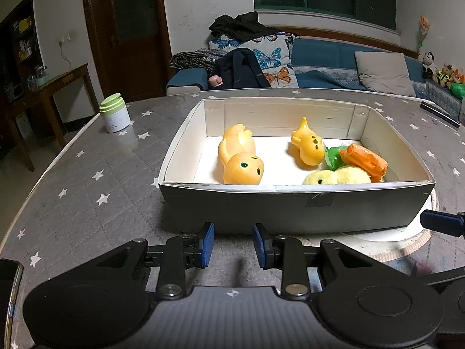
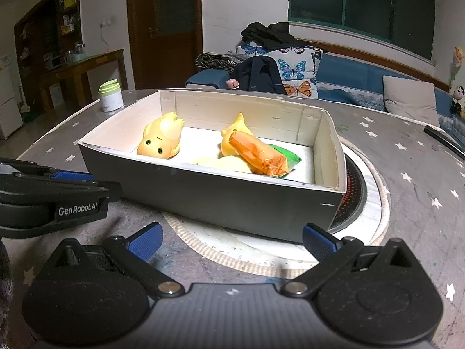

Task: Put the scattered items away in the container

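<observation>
A grey cardboard box [image 1: 290, 203] with a white inside stands on the table. In it lie two orange toy figures [image 1: 241, 157] [image 1: 308, 145], a yellow plush [image 1: 337, 177], an orange packet [image 1: 363, 160] and a green packet [image 1: 334, 154]. The box [image 2: 232, 192] and the same items show in the right wrist view: a figure [image 2: 161, 139], the orange packet [image 2: 258, 154]. My left gripper [image 1: 233, 245] is open and empty, just in front of the box's near wall. My right gripper [image 2: 231, 240] is wide open and empty, in front of the box.
A white jar with a green lid [image 1: 114, 113] stands at the table's far left. A round mat [image 2: 363, 203] lies under the box's right end. A dark stick [image 2: 444, 139] lies at the far right. A phone [image 1: 10, 290] lies near left. A sofa stands beyond the table.
</observation>
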`<state>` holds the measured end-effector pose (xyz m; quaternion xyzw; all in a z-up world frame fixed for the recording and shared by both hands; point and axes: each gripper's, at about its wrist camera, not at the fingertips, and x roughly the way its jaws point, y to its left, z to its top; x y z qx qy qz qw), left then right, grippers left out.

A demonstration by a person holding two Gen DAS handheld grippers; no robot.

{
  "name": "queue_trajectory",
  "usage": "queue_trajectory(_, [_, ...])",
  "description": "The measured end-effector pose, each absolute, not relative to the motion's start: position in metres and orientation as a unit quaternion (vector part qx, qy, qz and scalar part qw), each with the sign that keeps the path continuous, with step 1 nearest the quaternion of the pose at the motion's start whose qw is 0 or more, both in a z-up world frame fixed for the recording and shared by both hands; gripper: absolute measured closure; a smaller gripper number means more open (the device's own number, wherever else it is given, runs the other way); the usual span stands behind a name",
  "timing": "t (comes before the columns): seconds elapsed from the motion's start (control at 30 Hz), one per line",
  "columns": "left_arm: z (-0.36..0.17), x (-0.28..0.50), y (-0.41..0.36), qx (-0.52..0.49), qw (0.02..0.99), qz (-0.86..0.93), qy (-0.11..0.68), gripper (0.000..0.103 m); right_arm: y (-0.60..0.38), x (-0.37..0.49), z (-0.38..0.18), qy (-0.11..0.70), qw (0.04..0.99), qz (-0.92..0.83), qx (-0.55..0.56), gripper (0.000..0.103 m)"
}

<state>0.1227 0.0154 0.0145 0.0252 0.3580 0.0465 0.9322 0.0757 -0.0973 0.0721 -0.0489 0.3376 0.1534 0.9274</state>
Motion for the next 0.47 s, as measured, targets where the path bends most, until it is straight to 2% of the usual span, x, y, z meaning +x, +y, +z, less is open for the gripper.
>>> queue_trajectory(0.47, [0.0165,0.1262,0.0095,0.03,0.937,0.039,0.345,0.073,-0.0985,0.0767,0.0721,0.337,0.928,0.153,-0.045,0.0])
